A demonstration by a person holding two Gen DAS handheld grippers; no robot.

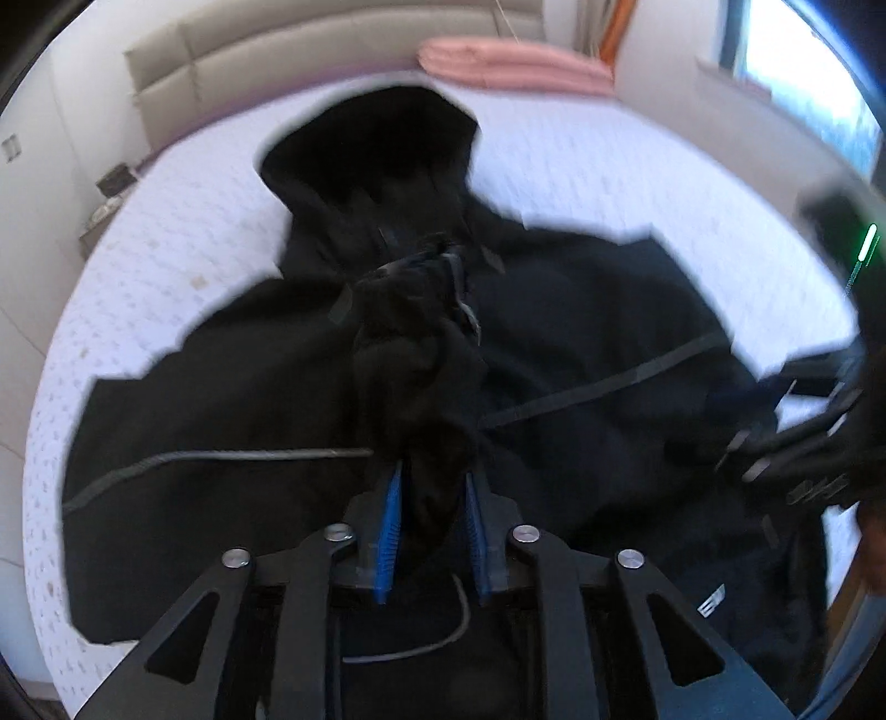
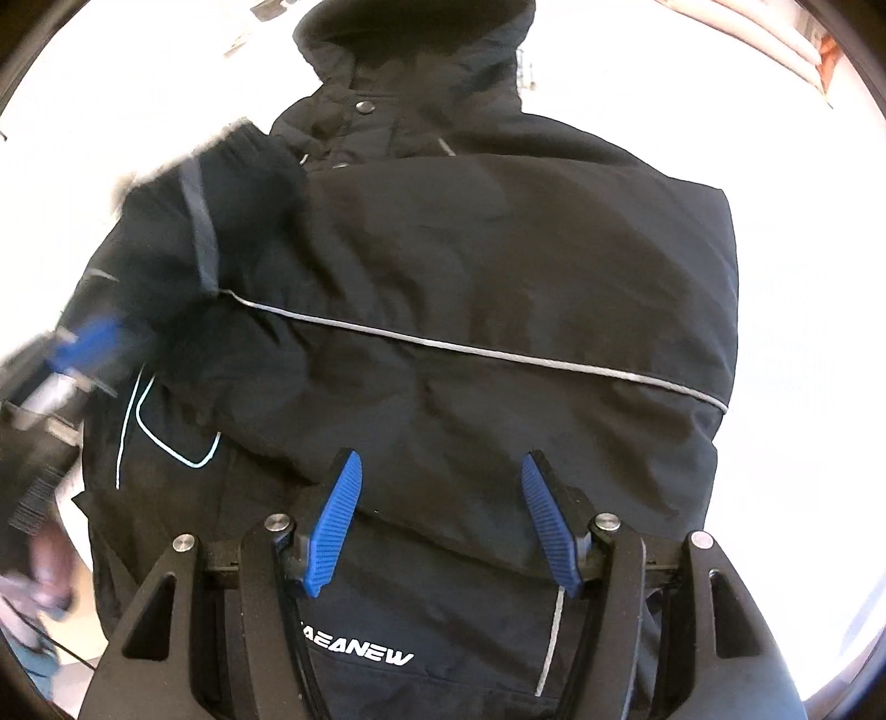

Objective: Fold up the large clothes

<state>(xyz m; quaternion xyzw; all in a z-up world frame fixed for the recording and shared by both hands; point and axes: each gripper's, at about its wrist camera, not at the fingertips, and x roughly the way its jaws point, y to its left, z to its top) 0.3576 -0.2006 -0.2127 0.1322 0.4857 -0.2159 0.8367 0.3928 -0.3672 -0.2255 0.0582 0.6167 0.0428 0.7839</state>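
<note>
A large black hooded jacket [image 1: 581,310] lies spread on the bed, hood [image 1: 382,144] toward the headboard, with thin grey piping across it. My left gripper [image 1: 433,476] is shut on a black sleeve [image 1: 421,376], whose fabric fills the gap between the blue pads; the cuff [image 1: 426,271] reaches over the jacket's chest. In the right wrist view that sleeve [image 2: 232,232] crosses the jacket [image 2: 498,277] from the left, with the left gripper [image 2: 83,343] blurred at its end. My right gripper [image 2: 441,459] hovers open over the lower body, nothing between its fingers. It shows blurred at the right [image 1: 786,443].
The bed has a white patterned sheet [image 1: 166,249] and a beige padded headboard [image 1: 277,50]. A folded pink blanket [image 1: 509,61] lies at the head end. A small bedside table [image 1: 111,188] stands on the left, a window [image 1: 803,66] on the right.
</note>
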